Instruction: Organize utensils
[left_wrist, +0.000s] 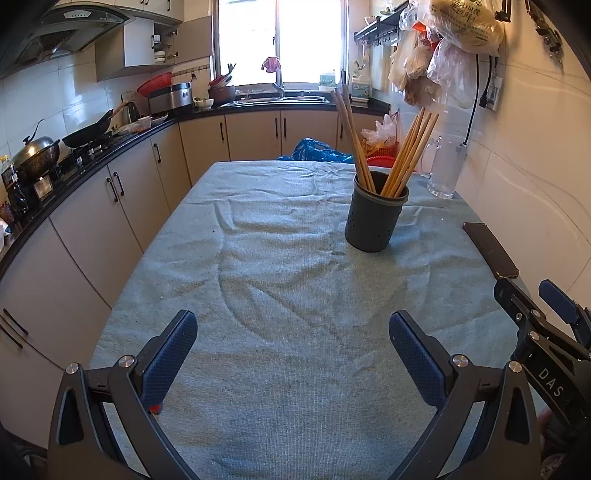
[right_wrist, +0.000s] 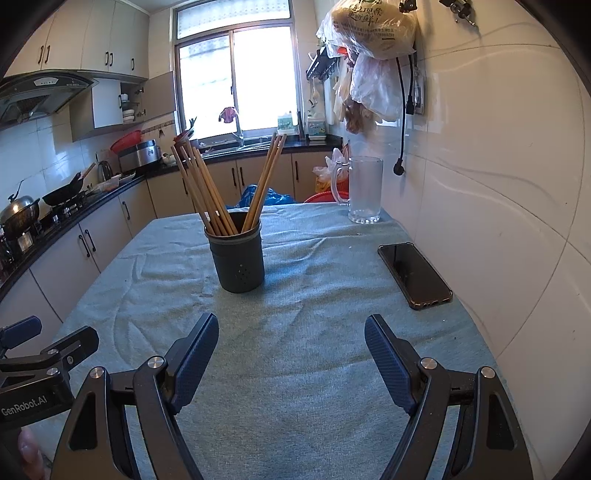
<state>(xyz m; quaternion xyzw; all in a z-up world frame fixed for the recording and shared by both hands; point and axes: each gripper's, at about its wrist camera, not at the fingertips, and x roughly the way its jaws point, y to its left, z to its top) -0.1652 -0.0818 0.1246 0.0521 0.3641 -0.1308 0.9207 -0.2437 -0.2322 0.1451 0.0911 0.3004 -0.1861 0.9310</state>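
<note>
- The chopsticks (right_wrist: 207, 192) stand upright in a dark perforated holder (right_wrist: 238, 258) on the cloth-covered table (right_wrist: 295, 369), fanned in two bunches, one leaning toward 11 o'clock and one toward 1 o'clock.
- At 2 o'clock of the holder stands a frosted glass mug (right_wrist: 364, 190); at 3 o'clock, well apart, lies a black phone (right_wrist: 413, 275) beside the wall.
- Bare cloth alone lies between holder and tools.
- The right gripper (right_wrist: 291, 354) hangs released and empty, the holder at its 11 o'clock.
- The left gripper (left_wrist: 291, 350) is likewise spread wide and empty, the holder at its 1 o'clock.
</note>
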